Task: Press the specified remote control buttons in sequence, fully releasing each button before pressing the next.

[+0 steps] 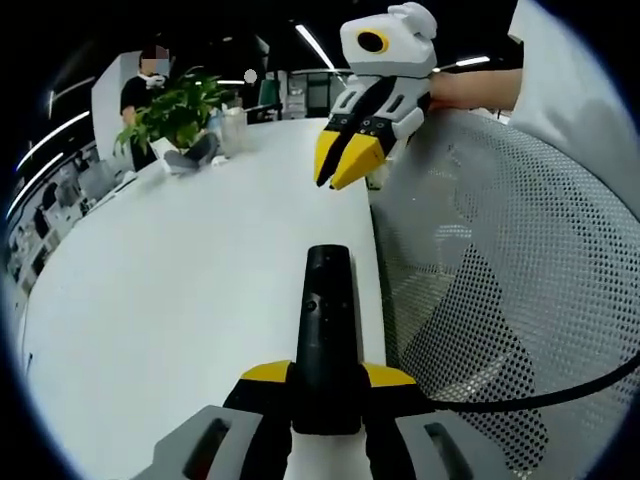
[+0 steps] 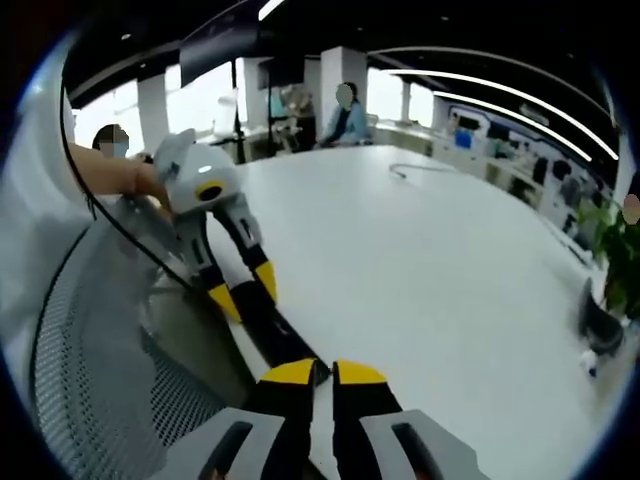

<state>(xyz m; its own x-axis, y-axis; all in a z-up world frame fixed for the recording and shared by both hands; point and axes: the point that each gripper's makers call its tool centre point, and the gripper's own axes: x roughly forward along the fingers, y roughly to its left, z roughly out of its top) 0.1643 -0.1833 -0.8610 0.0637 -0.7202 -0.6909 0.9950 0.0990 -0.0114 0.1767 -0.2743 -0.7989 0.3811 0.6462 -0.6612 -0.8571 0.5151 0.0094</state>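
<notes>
L gripper (image 1: pixel 328 385) clamps remote (image 1: pixel 327 330) at table (image 1: pixel 180 300) near edge, by mesh chair (image 1: pixel 520 260). R gripper (image 1: pixel 345 160) jaws closed, empty, above remote's far end. Plant (image 1: pixel 170 115) far left.

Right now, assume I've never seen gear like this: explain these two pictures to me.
A person holds a two-jaw gripper in each hand, and each one carries a fisheye camera. In the left gripper view, the left gripper is shut on a black remote control above a white table. The right gripper hovers beyond, its yellow tips together. The right gripper view looks back from that tool. A potted plant stands on the table, and a mesh chair back stands beside it.
</notes>
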